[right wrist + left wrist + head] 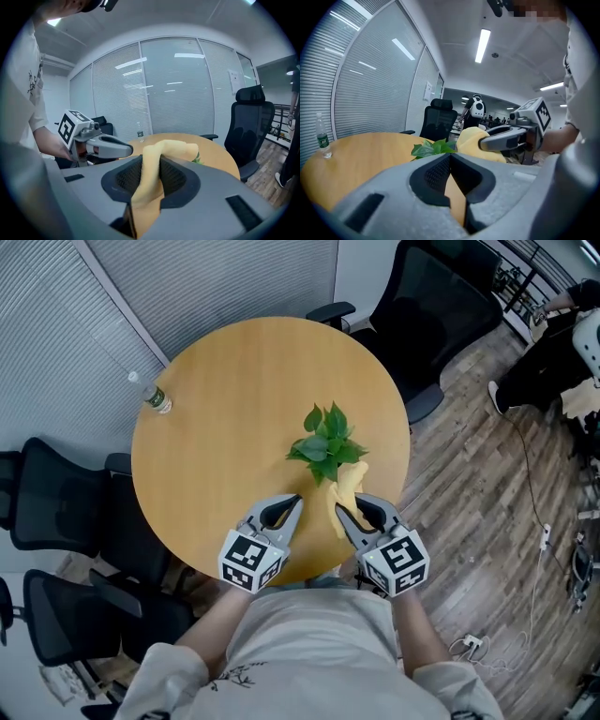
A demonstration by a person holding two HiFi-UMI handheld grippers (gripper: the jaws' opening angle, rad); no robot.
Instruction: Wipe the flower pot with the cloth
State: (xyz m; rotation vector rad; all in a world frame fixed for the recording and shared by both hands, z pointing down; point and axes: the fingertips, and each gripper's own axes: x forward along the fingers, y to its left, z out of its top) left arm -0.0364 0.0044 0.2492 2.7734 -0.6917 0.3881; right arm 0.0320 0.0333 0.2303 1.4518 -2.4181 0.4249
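A small plant with green leaves stands on the round wooden table; the leaves hide its pot from above. My right gripper is shut on a yellow cloth, which hangs from the jaws beside the plant's near right. In the right gripper view the cloth runs up between the pads and folds forward over the leaves. My left gripper is shut with nothing in it, just left of the cloth and in front of the plant. Both grippers hover above the table's near edge.
A clear water bottle stands at the table's far left edge. Black office chairs sit at the left and behind the table. Window blinds close off the far side. Wooden floor lies to the right, with a person there.
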